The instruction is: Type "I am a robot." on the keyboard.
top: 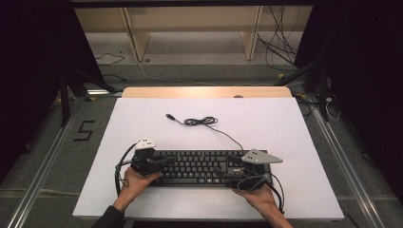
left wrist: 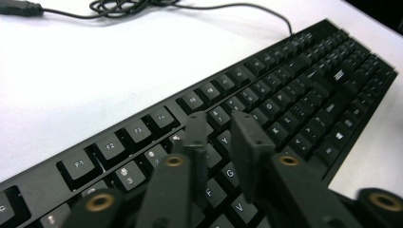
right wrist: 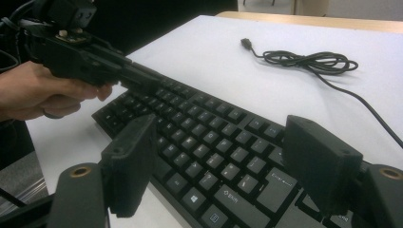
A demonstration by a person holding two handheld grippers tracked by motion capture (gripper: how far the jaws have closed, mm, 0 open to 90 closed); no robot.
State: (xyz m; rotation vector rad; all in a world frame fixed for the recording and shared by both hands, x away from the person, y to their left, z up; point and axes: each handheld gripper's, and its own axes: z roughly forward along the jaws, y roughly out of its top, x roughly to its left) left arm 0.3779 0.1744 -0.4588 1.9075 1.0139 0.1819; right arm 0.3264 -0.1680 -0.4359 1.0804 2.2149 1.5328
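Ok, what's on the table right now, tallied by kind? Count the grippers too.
keyboard: 1
cable: 1, part coiled, runs from the keyboard
left gripper: 1
right gripper: 1
Total: 4
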